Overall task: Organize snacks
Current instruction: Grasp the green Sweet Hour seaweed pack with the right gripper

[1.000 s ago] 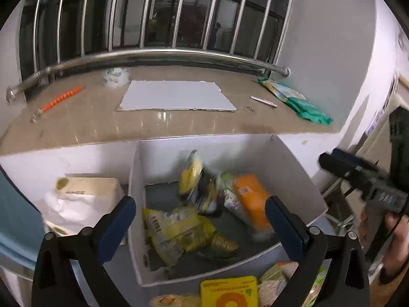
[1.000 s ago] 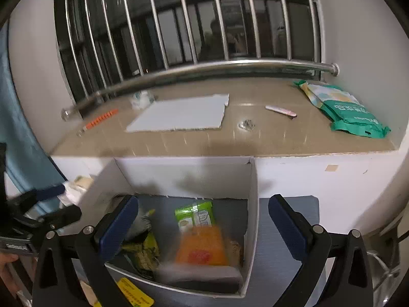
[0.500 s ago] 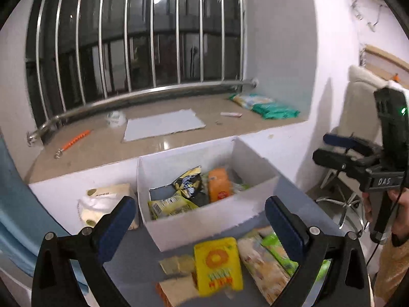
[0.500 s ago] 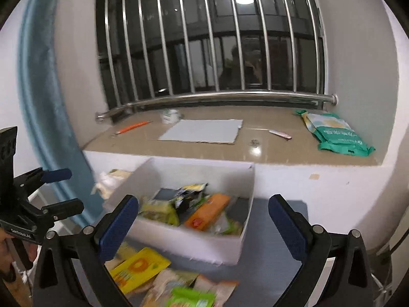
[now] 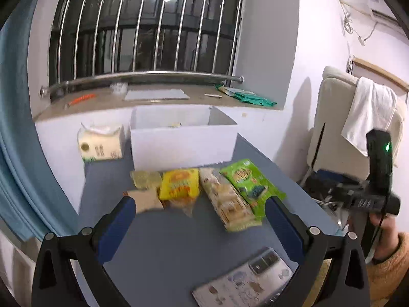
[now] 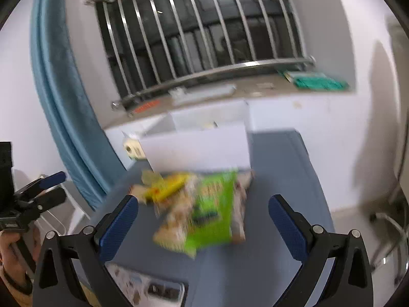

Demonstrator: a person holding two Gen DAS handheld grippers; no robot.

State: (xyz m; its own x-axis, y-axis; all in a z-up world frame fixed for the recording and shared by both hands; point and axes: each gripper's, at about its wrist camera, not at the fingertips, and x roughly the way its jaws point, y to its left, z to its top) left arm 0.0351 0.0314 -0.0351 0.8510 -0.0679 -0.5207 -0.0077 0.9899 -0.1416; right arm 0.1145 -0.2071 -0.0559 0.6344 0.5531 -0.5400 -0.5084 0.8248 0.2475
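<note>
A white box (image 5: 182,143) (image 6: 202,151) stands at the back of the grey-blue table against the wall. In front of it lie several snack packs: a yellow pack (image 5: 180,184) (image 6: 166,186), a pale biscuit pack (image 5: 227,204), a green pack (image 5: 249,183) (image 6: 213,209) and a brown packet (image 5: 145,198). My left gripper (image 5: 199,211) is open above the table, just short of the packs, with nothing between its fingers. My right gripper (image 6: 203,207) is open too, with the green pack showing beyond it. The right wrist view is blurred.
A tissue pack (image 5: 101,144) sits left of the box. A printed sheet (image 5: 245,278) lies near the table's front edge. The window ledge (image 5: 153,97) holds a white sheet and a green bag (image 5: 245,96). A blue curtain (image 6: 66,107) hangs left; a chair with a towel (image 5: 368,117) stands right.
Both grippers have pulled back and up from the white box; the view now takes in the whole table and the packs in front of the box. Both stayed open.
</note>
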